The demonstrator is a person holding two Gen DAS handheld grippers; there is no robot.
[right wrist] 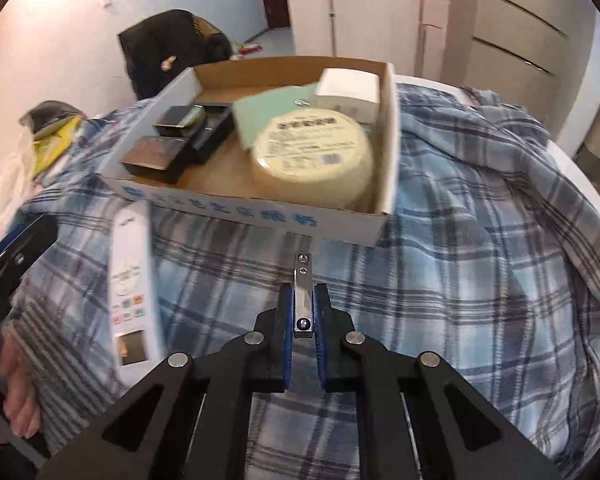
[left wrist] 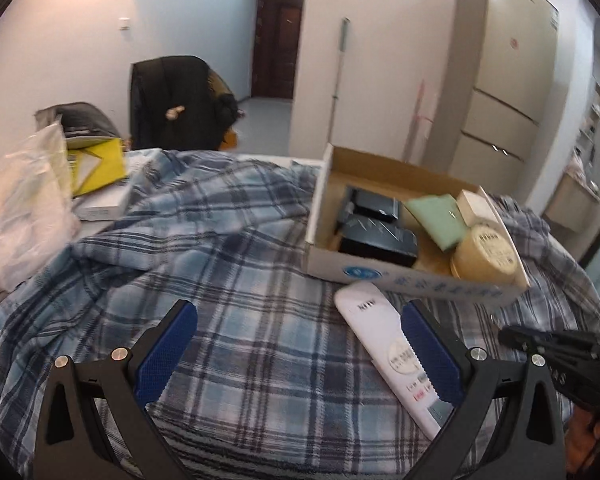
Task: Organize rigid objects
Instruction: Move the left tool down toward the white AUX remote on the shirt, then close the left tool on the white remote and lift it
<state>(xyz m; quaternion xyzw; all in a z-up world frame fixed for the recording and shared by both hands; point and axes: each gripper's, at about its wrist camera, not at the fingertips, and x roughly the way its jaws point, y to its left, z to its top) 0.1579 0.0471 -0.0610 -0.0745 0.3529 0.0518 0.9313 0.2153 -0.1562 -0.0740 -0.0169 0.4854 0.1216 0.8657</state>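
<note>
Nail clipper (right wrist: 303, 300) (clamped), box (right wrist: 260, 216) holding tub (right wrist: 312, 160)

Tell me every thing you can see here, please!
box: 1, cardboard, on the blanket
tub: 1, cream, round, in the box
black cases: 3, in the box
green pad: 1, in the box
white carton: 1, in the box's far corner
remote: 1, white, on the blanket before the box
blanket: 1, blue plaid
clippers: 1, silver, in the right gripper
left gripper: open, by the remote
right gripper: shut
</note>
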